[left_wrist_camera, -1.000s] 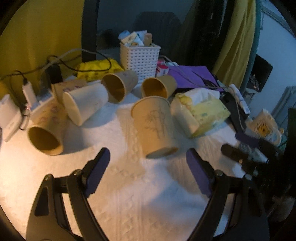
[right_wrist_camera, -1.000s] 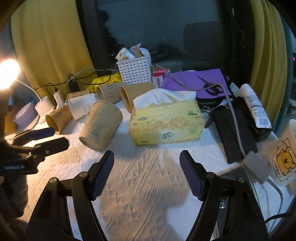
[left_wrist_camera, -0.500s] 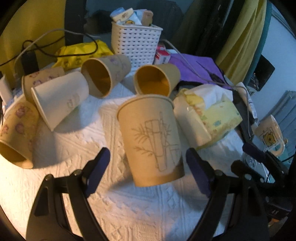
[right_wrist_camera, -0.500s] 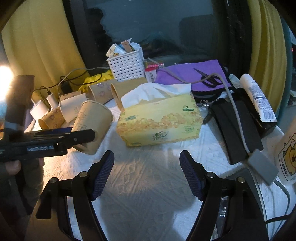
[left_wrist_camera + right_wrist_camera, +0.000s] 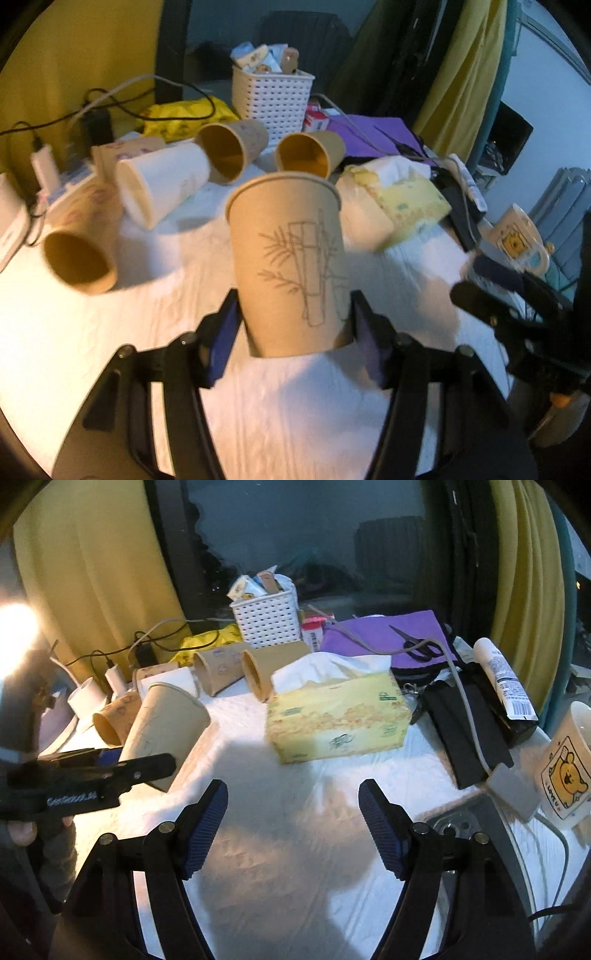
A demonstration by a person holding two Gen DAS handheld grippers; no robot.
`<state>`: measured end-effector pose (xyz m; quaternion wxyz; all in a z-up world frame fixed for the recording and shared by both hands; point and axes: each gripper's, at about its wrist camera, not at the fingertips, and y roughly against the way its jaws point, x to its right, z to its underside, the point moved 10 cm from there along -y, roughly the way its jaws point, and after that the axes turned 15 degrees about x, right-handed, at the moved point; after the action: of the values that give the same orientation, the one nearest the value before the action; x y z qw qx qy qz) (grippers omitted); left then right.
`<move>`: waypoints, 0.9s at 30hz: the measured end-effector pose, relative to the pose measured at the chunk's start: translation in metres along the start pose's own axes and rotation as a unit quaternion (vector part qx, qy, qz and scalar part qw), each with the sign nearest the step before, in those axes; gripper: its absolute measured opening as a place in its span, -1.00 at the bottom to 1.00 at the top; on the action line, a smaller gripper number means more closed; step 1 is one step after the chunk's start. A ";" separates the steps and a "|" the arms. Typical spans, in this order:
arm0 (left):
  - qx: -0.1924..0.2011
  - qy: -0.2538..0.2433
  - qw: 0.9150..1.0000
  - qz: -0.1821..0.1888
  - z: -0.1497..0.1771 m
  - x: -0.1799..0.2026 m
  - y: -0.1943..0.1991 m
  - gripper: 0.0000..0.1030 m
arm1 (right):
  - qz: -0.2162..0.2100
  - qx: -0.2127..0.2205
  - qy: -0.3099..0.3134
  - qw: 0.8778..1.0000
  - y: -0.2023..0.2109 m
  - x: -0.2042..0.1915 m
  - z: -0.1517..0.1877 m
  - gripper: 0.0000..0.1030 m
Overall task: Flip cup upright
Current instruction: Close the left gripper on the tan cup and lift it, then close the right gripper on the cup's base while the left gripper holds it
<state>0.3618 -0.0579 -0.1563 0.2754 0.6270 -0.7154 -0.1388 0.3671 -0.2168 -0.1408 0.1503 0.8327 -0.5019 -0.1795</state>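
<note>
My left gripper is shut on a tan paper cup with a bamboo drawing, gripping its lower part, rim tilted up and away. It also shows in the right wrist view, leaning with the left gripper on it. Several more paper cups lie on their sides behind: a white one, a tan one at left and two tan ones at the back. My right gripper is open and empty above the white cloth.
A yellow tissue box sits mid-table, a white basket behind it. Purple cloth with scissors, black pouches, a tube and a bear mug lie right. Chargers and cables are at left.
My left gripper moved forward around the bamboo cup and shut on it. The cup now stands closer to upright in the jaws. The right gripper stayed open and barely moved.
</note>
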 end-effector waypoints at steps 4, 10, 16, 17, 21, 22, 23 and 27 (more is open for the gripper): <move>0.009 -0.012 1.000 -0.009 0.018 -0.005 0.036 0.15 | -0.012 -0.002 0.005 1.000 0.012 -0.021 0.005 0.49; 0.023 -0.012 0.999 -0.027 0.045 -0.018 0.079 0.15 | -0.032 -0.006 0.024 0.999 0.028 -0.060 0.015 0.49; 0.047 -0.021 0.998 -0.042 0.064 -0.023 0.113 0.15 | -0.057 -0.005 0.035 0.998 0.048 -0.096 0.020 0.49; 0.051 -0.022 0.998 -0.042 0.068 -0.023 0.119 0.15 | -0.068 -0.007 0.030 0.997 0.052 -0.103 0.021 0.49; 0.067 -0.027 0.996 -0.046 0.080 -0.024 0.142 0.15 | -0.088 -0.019 0.011 0.996 0.062 -0.121 0.028 0.49; 0.074 -0.030 0.996 -0.050 0.083 -0.025 0.149 0.15 | -0.095 -0.022 0.009 0.995 0.065 -0.128 0.030 0.49; 0.079 -0.032 0.995 -0.053 0.086 -0.025 0.154 0.15 | -0.101 -0.025 0.006 0.995 0.069 -0.133 0.032 0.49; 0.096 -0.035 0.993 -0.062 0.098 -0.029 0.172 0.15 | -0.138 -0.034 -0.008 0.990 0.082 -0.159 0.037 0.50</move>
<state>0.1667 -0.0136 -0.1484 0.1794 0.6887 -0.6942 -0.1078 0.2180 -0.1153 -0.1147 0.1485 0.8870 -0.3766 -0.2222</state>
